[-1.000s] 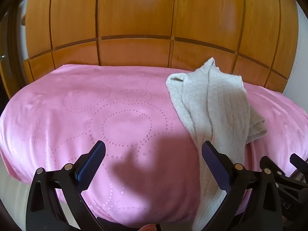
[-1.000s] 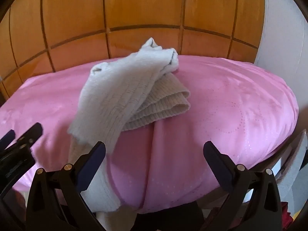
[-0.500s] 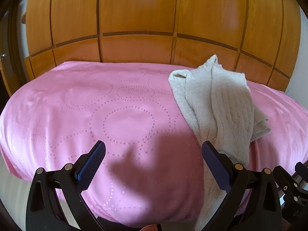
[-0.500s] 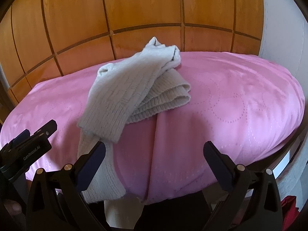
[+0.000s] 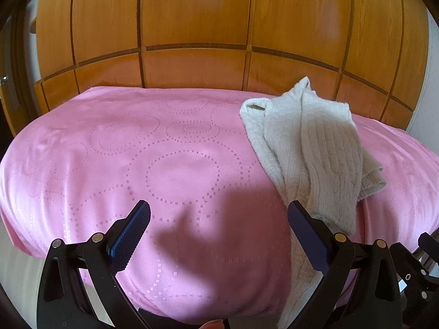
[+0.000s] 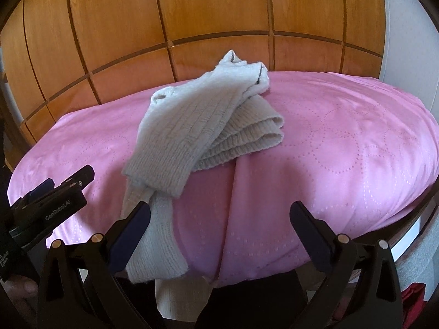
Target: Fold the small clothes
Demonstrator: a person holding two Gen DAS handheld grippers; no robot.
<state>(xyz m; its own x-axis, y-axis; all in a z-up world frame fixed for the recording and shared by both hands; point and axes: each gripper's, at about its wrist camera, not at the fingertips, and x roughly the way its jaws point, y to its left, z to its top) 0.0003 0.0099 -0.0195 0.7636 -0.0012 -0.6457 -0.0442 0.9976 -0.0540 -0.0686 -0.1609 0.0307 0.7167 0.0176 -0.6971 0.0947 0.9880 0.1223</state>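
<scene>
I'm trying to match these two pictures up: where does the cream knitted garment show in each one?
Left wrist view: the cream knitted garment lies right of centre on the pink dotted cloth, one end hanging over the near edge.
Right wrist view: the garment lies left of centre, its hanging end at lower left.
Shared landmark: the orange wooden panelled wall behind the cloth in both views.

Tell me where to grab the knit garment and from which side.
Grip the knit garment by the ribbed end that droops over the near edge of the pink table. It hangs free, so fingers could close around it. Come from the front with the right gripper, which is open and nearest.
</scene>
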